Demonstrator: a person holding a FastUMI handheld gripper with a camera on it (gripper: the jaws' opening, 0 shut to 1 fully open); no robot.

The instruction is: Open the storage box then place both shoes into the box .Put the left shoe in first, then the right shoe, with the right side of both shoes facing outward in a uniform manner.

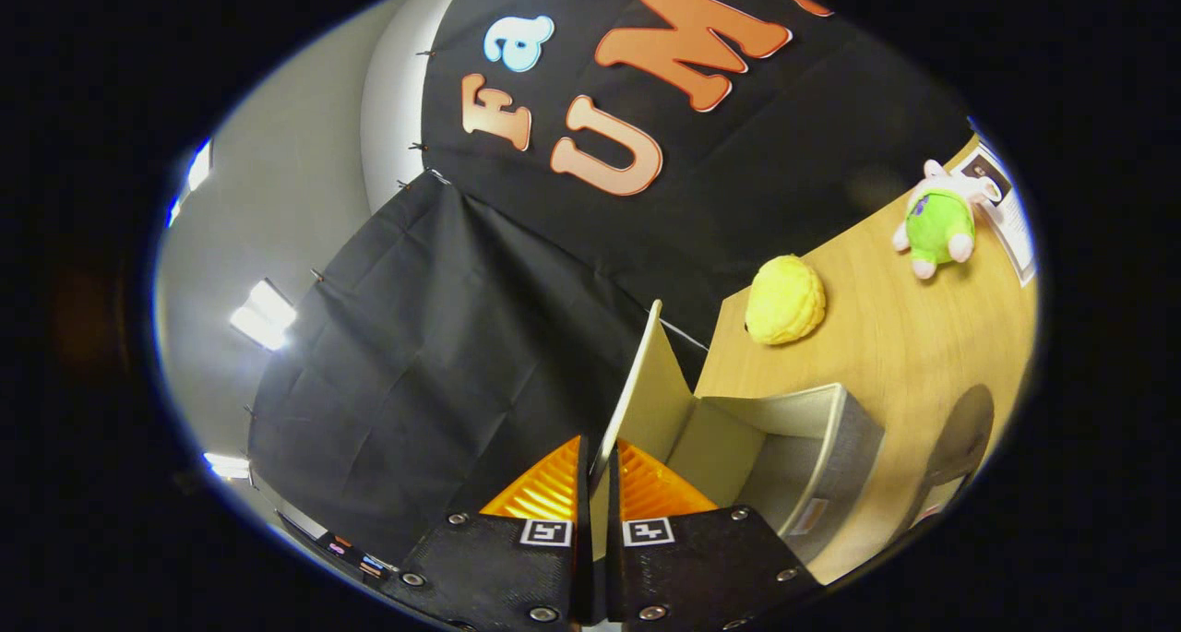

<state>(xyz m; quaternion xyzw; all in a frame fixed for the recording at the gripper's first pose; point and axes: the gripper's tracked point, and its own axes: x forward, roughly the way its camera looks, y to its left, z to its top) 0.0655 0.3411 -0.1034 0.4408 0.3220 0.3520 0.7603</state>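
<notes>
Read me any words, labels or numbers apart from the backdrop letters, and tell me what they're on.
None is legible.
Printed sheet on the wooden table: too blurred.
Small label on the grey storage box: too small.
Gripper, shut on the box's lid: square markers, no words.

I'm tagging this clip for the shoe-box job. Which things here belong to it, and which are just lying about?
For the job:
storage box
its lid, raised, pinched between the fingers
gripper

Lying about:
yellow plush
green plush toy
printed sheet
</notes>
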